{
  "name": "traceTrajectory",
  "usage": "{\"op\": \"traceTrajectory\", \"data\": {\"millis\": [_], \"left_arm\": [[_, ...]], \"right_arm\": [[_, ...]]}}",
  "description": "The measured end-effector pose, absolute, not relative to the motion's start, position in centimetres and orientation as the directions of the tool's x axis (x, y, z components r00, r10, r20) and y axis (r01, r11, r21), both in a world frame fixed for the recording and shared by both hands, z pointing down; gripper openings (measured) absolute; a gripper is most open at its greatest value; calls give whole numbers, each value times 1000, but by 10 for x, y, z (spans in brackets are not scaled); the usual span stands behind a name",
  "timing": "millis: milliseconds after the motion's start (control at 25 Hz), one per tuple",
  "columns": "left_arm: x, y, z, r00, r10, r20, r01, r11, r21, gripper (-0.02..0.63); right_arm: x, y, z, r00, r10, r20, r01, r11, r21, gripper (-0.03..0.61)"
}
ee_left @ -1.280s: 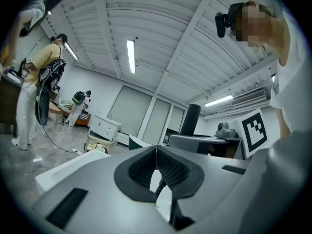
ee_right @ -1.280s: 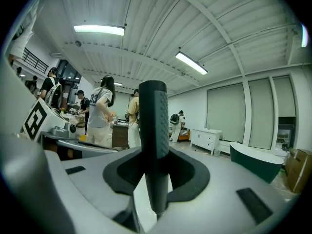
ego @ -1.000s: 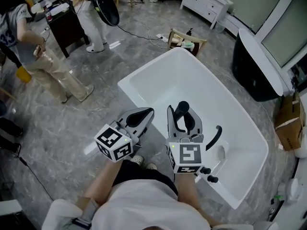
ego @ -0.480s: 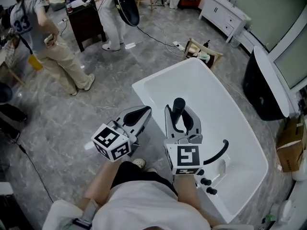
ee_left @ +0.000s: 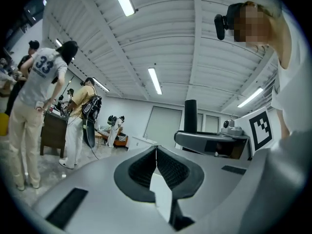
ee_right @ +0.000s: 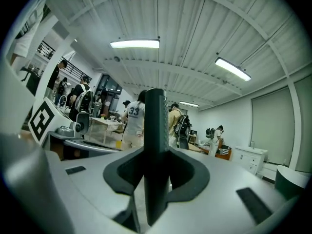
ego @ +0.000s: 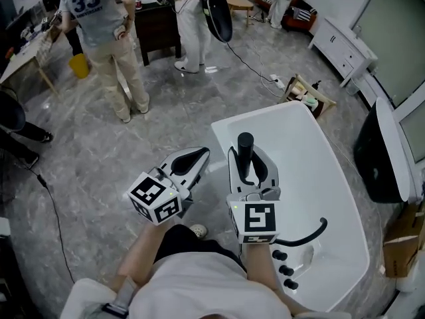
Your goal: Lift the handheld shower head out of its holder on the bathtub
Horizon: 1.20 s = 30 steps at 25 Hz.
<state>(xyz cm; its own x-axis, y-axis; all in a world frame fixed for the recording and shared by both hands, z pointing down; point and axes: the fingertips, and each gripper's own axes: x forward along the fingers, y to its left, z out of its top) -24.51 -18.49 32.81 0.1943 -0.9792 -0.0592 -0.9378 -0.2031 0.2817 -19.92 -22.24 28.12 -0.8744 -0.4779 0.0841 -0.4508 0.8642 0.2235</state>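
My right gripper is shut on the black handheld shower head, which stands upright between the jaws over the near rim of the white bathtub. In the right gripper view the shower head fills the gap between the pads of the right gripper. My left gripper hangs beside it over the grey floor, shut and with nothing in it; its pads meet in the left gripper view. No hose can be seen.
A black curved spout and black knobs sit at the tub's near end. People stand by a dark table at the back. A cable crosses the floor, and a wooden stool stands beyond the tub.
Both grippers, the right one with the shower head, have swung left together. The tub and spout have slid to the right in the head view, and more of the floor and people shows.
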Motion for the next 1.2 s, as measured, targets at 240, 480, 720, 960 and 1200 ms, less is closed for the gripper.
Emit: {"op": "traceTrajectory", "data": {"millis": [240,480,720,960,1200], "left_arm": [[-279,-153,328,83,-995,-60,-956,-97,277,11],[-306,-128,331,-13,-998,-62,-958,-5,285,11],[-336,-96,331,-128,-990,-62,-953,105,283,11],[-365,-52,336,-247,-968,-49,-931,223,289,11],[-399,-2,338,-358,-933,-38,-896,332,295,11]], "right_arm": [[-237,-195,279,-923,-376,79,-350,908,232,126],[-270,-174,277,-957,-280,79,-253,936,243,124],[-304,-144,277,-983,-163,86,-137,959,249,123],[-341,-106,279,-995,-37,92,-13,969,247,123],[-382,-58,281,-991,80,109,105,963,246,123]]}}
